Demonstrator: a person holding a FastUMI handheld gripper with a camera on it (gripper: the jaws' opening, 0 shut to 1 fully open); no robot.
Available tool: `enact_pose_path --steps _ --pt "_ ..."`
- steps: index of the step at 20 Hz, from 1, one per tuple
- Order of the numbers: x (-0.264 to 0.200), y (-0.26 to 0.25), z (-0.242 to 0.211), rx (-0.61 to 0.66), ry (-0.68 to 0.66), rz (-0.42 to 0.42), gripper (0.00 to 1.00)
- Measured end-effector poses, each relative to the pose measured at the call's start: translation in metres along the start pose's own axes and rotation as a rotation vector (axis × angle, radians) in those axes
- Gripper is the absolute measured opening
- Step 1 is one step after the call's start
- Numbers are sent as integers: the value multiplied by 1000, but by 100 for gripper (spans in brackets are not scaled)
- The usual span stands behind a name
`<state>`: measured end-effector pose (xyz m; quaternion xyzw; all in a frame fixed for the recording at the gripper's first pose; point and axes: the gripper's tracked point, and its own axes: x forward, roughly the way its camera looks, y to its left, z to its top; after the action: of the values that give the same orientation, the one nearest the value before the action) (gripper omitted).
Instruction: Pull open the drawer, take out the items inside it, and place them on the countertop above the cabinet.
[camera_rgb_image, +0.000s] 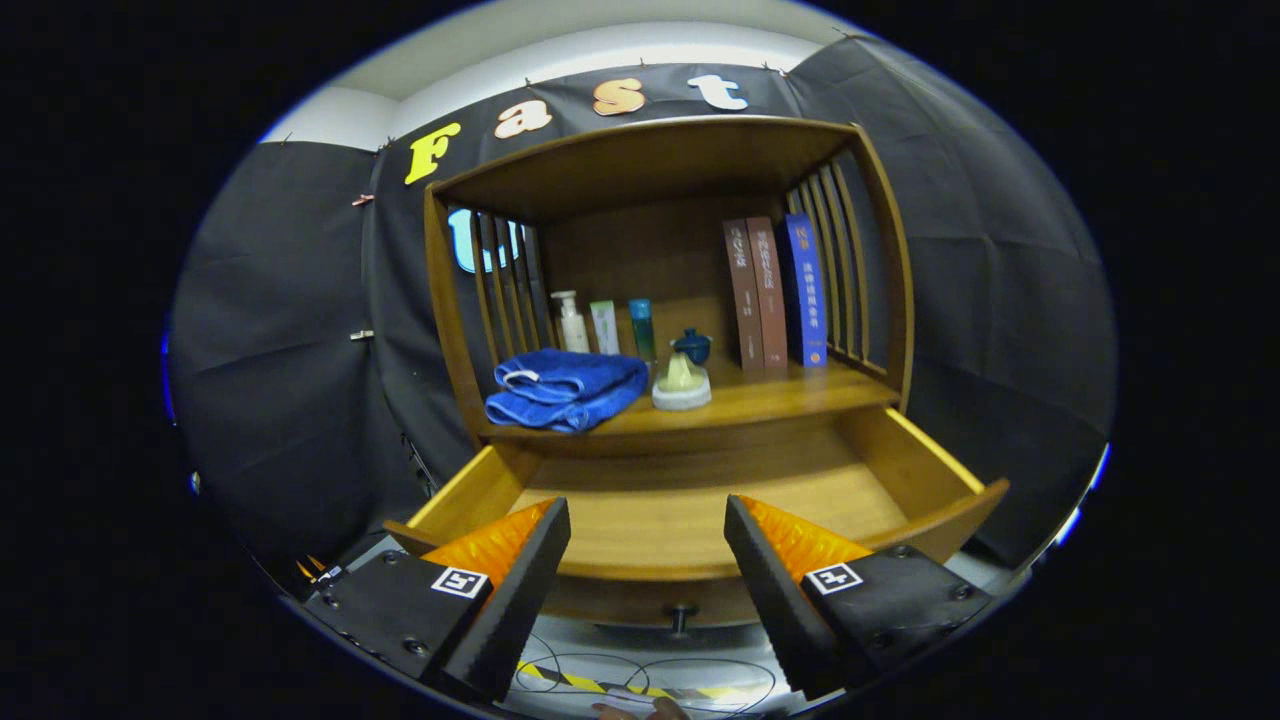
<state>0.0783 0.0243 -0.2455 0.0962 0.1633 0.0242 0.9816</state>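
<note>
Beyond the tool, the surface carries a blue towel and small, hard-to-identify bottles. Its fingers are spread, holding nothing, over the pulled-out drawer, whose front corners they hide.

— What stands behind the wooden cabinet?

— Black cloth, hung as walls on the left, the back and the right, held with small clips near the top edge.

— And above the cloth?

— A pale wall or ceiling band, evenly lit, no window to be seen.

— The cabinet itself?

— Warm brown wood, an open shelf with slatted sides and a solid back panel, a flat board on top.

— The floor?

— Light grey, just below the cabinet's front. A strip of yellow-and-black tape runs across it, and thin dark cables loop over it.
</note>
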Motion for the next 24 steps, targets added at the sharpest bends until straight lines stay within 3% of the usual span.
enact_pose_path --steps 5,11,24 --pt "-2 -16 -51 -10 33 -45 100" --pt "12 -29 -79 -16 67 -74 100" --pt "41 -36 -75 -34 44 -123 99"
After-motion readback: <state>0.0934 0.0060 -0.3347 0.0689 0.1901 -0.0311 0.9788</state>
